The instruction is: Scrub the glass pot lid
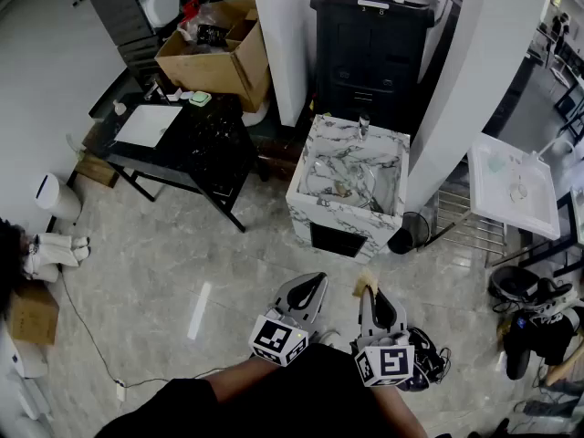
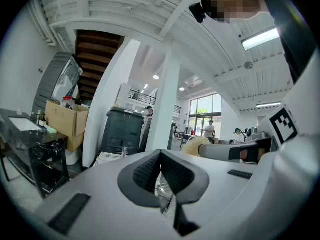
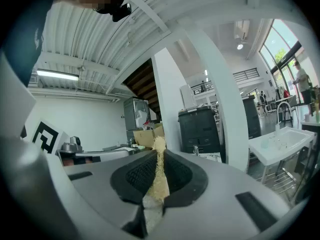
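Note:
A marble sink (image 1: 391, 144) stands a step ahead of me in the head view. In its basin lies a round glassy shape (image 1: 339, 182), likely the pot lid; it is too small to tell for sure. My left gripper (image 1: 314, 281) is held low near my body, jaws shut with nothing seen between them (image 2: 160, 158). My right gripper (image 1: 369, 292) hangs beside it, shut on a yellow sponge (image 1: 365, 283). In the right gripper view the sponge (image 3: 159, 176) sticks up between the pads. Both grippers are well short of the sink.
A black table (image 1: 196, 153) with a white tray (image 1: 148, 124) and a cardboard box (image 1: 219, 53) stands at the left. A black bin (image 1: 374, 44) sits behind the sink between white pillars. A white basin stand (image 1: 516, 185) and shoes (image 1: 520, 290) are at the right.

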`<state>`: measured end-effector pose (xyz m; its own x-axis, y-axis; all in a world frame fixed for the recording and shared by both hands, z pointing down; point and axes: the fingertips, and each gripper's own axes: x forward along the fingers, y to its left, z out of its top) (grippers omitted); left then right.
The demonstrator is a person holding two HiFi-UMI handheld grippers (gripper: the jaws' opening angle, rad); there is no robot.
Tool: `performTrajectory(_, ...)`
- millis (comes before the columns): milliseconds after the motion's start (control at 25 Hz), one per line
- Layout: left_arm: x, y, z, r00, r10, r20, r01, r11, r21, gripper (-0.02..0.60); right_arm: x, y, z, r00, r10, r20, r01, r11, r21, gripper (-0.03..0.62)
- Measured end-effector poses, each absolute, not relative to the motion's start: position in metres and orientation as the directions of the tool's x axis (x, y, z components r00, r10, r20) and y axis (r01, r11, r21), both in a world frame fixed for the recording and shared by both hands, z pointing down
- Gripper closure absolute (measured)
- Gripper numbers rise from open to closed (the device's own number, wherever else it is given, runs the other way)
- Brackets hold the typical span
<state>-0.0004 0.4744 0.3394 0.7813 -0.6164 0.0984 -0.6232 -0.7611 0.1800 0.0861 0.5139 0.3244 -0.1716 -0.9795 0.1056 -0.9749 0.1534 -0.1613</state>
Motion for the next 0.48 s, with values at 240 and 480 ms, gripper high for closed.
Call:
performTrajectory(240,0.003,0.482,0.343,0.762,-0.641,0.094,-0.647,-0.743,0.17,0.566,0.097,0.528,0.33,-0.181,-0.979,0.09,-0.966,0.16,-0.202,0.539)
performTrajectory(480,-0.003,0.481,0.352,0.736,-0.666,0.12,-0.676,-0.717,0.171,0.566,0.11,0.535,0.34,-0.151,-0.985,0.085,-0.961,0.126,-0.245,0.537)
